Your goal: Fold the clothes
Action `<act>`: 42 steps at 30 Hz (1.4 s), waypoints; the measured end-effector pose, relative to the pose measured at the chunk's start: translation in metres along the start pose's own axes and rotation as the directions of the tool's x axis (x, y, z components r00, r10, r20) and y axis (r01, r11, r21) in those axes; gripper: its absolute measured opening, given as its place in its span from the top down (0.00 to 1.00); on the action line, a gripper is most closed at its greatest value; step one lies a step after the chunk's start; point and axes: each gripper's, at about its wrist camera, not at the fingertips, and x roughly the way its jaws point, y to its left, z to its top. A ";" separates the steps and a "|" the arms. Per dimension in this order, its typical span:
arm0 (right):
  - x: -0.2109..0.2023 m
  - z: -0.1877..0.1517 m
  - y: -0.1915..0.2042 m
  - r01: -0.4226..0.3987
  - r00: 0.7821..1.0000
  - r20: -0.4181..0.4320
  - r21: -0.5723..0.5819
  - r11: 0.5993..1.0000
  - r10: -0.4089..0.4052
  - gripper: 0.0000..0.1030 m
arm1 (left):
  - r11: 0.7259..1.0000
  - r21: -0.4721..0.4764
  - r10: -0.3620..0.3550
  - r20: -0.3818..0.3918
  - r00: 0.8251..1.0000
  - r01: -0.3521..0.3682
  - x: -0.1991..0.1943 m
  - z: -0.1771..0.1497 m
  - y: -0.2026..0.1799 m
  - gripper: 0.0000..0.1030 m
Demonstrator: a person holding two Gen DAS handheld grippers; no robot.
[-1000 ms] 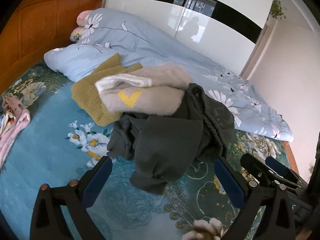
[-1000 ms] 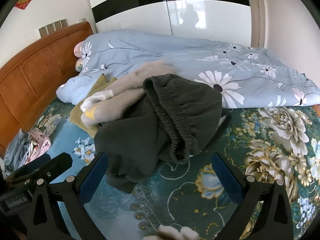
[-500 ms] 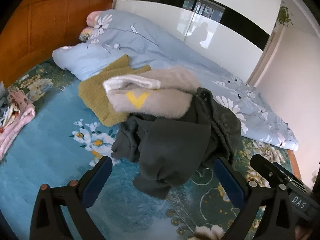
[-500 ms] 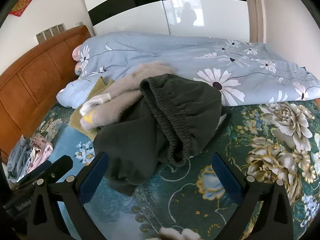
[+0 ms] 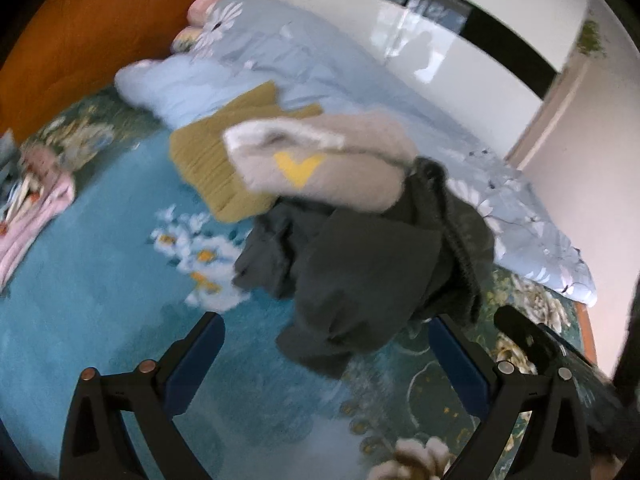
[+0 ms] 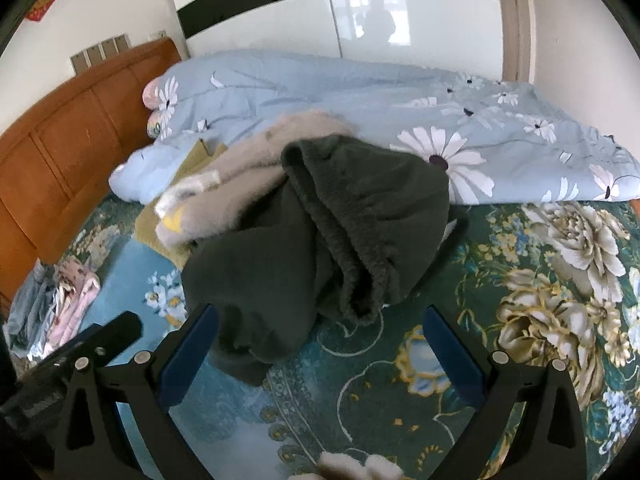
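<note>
Dark grey trousers (image 6: pixel 320 240) are lying crumpled on the floral bedspread (image 6: pixel 520 340), their elastic waistband facing the right gripper (image 6: pixel 320 344). A beige fleece garment (image 5: pixel 328 164) with a yellow mark is resting partly on them, and a mustard knit (image 5: pixel 208 160) is lying beneath that, beside the blue quilt (image 6: pixel 360 92). The left gripper (image 5: pixel 328 352) and the right gripper are both hovering with jaws spread wide, gripping nothing, the trousers' lower edge lying between their fingers.
</note>
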 end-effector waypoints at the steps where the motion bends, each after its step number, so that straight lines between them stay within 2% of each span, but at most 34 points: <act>1: 0.007 -0.001 -0.004 0.001 1.000 -0.017 0.010 1.000 0.000 0.01 | 1.000 -0.017 0.006 0.002 1.000 -0.006 -0.002 -0.002 0.005 0.00; 3: 0.033 0.000 -0.027 0.023 0.997 -0.081 0.078 0.997 -0.016 0.01 | 0.999 -0.049 0.022 0.002 1.000 -0.022 -0.007 -0.009 0.018 0.00; 6: 0.062 0.005 -0.049 0.061 0.990 -0.133 0.136 0.989 -0.042 0.01 | 0.997 -0.069 0.046 -0.009 0.999 -0.046 -0.011 -0.021 0.031 0.01; 11: 0.076 0.028 -0.017 0.095 0.994 -0.050 -0.087 0.992 -0.100 0.01 | 0.993 -0.111 0.041 -0.030 0.999 -0.044 -0.015 -0.036 0.043 0.01; 13: 0.090 0.035 -0.007 0.146 0.986 -0.059 -0.160 0.976 -0.158 0.05 | 0.993 -0.116 0.029 -0.036 0.999 -0.033 -0.016 -0.041 0.046 0.01; 14: 0.099 0.037 -0.005 0.180 0.977 -0.078 -0.187 0.966 -0.197 0.24 | 0.993 -0.115 0.023 -0.038 0.999 -0.027 -0.017 -0.043 0.047 0.01; 15: 0.107 0.039 -0.005 0.197 0.970 -0.106 -0.198 0.960 -0.220 0.53 | 0.993 -0.115 0.016 -0.039 0.999 -0.020 -0.018 -0.045 0.049 0.01; 16: 0.111 0.040 -0.008 0.188 0.968 -0.132 -0.190 0.964 -0.215 0.60 | 0.993 -0.114 0.009 -0.041 0.999 -0.013 -0.019 -0.047 0.050 0.01; 17: 0.116 0.041 -0.011 0.179 0.965 -0.157 -0.181 0.967 -0.209 0.62 | 0.994 -0.113 0.002 -0.042 0.999 -0.006 -0.020 -0.049 0.051 0.01; 18: 0.118 0.043 -0.013 0.175 0.963 -0.176 -0.177 0.969 -0.206 0.71 | 0.994 -0.113 -0.006 -0.042 0.999 0.002 -0.021 -0.052 0.053 0.01; 20: 0.108 0.047 -0.011 0.195 0.962 -0.152 -0.199 0.961 -0.226 0.81 | 0.993 -0.116 -0.021 -0.043 0.999 0.015 -0.023 -0.056 0.056 0.01; 21: 0.098 0.051 -0.013 0.195 0.966 -0.132 -0.193 0.962 -0.222 0.84 | 0.993 -0.120 -0.027 -0.044 0.999 0.021 -0.023 -0.057 0.058 0.01; 23: 0.075 0.062 -0.023 0.164 0.978 -0.105 -0.132 0.977 -0.179 0.85 | 0.991 -0.128 -0.046 -0.035 0.998 0.041 -0.026 -0.059 0.061 0.01; 25: 0.044 0.075 -0.033 0.100 0.991 -0.083 -0.048 0.994 -0.104 0.85 | 0.988 -0.142 -0.067 -0.019 0.998 0.064 -0.030 -0.060 0.066 0.01; 28: -0.005 0.086 -0.035 -0.069 0.996 -0.058 -0.018 0.997 0.068 0.85 | 0.980 -0.173 -0.095 0.009 0.995 0.096 -0.037 -0.060 0.073 0.01; 31: -0.057 0.075 -0.031 -0.245 0.969 -0.037 0.007 0.969 0.245 0.85 | 0.972 -0.193 -0.128 0.042 0.991 0.134 -0.047 -0.060 0.078 0.01; 34: -0.106 0.056 -0.024 -0.364 0.931 -0.009 0.017 0.931 0.365 0.85 | 0.964 -0.207 -0.154 0.070 0.986 0.166 -0.057 -0.060 0.083 0.01; 38: -0.162 0.034 -0.023 -0.477 0.879 0.055 0.062 0.877 0.474 0.85 | 0.952 -0.230 -0.184 0.100 0.978 0.202 -0.070 -0.060 0.092 0.00; 42: -0.210 0.021 -0.041 -0.524 0.850 0.145 0.134 0.841 0.506 0.86 | 0.941 -0.257 -0.199 0.110 0.974 0.221 -0.077 -0.062 0.100 0.00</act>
